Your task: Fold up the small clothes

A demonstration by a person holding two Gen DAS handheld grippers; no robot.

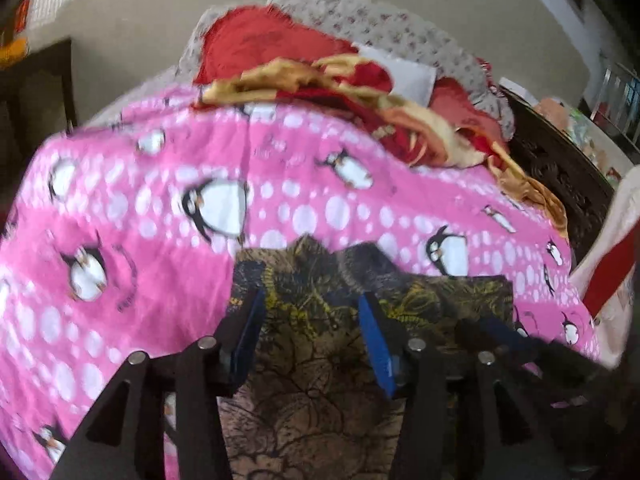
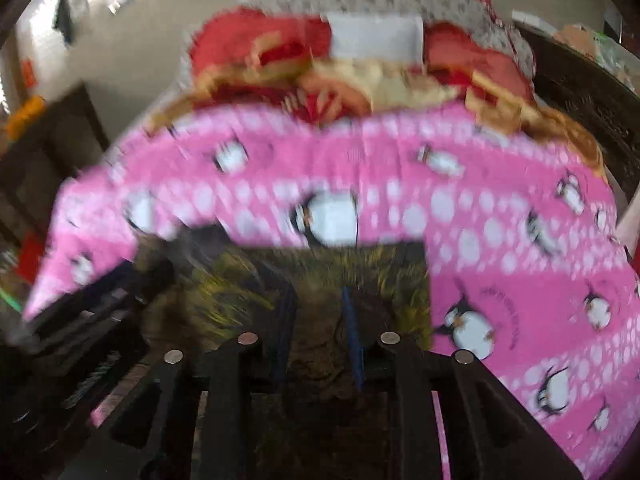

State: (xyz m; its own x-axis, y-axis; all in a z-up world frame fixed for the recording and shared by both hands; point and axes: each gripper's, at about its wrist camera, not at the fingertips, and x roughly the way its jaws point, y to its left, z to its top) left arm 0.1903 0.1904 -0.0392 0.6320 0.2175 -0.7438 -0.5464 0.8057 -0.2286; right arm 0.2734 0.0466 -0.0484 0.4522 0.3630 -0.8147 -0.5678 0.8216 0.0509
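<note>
A dark garment (image 1: 316,384) printed with yellow and brown leaves lies folded on a pink penguin bedsheet (image 1: 160,208). In the left wrist view my left gripper (image 1: 311,296) hangs over its near part. Its blue pads (image 1: 250,332) stand well apart, with the cloth below the gap and nothing pinched. In the blurred right wrist view my right gripper (image 2: 318,292) is over the same garment (image 2: 360,268), near its right edge. Its blue pads (image 2: 352,332) are a narrow gap apart and do not clamp the cloth. A dark blurred shape (image 1: 500,336) at the garment's right side looks like the right gripper.
A heap of red and gold blankets (image 1: 320,84) lies at the far end of the bed, with a white pillow (image 1: 404,72) and a floral cover (image 1: 360,16). A dark carved wooden frame (image 1: 560,176) runs along the right. The pink sheet (image 2: 520,240) spreads around the garment.
</note>
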